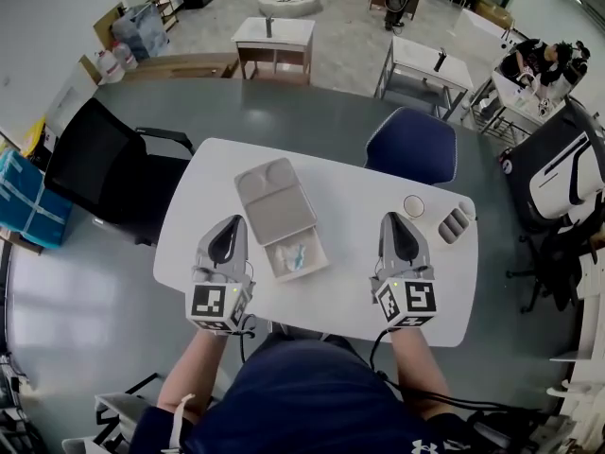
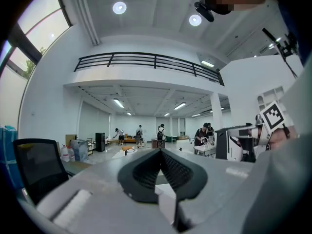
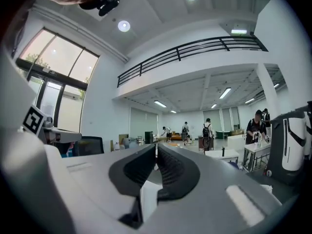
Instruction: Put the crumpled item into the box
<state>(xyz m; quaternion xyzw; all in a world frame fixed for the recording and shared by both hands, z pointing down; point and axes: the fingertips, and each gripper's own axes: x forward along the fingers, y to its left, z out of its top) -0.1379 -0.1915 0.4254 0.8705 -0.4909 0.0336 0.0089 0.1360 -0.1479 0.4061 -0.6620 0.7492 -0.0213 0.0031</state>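
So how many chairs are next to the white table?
2: a black chair by the table's left end, a blue chair at its far edge. None seems hidden.

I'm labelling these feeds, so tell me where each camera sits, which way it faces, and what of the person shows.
Head view: on the person's head, facing steeply down at the table and open box; shows forearms, left claw and right claw.
Left gripper view: on the left claw, facing level along its shut jaws toward distant people; right claw's cube at right.
Right gripper view: on the right claw, likewise level; left claw's cube at left.
Shared: both gripper views show the balcony railing.
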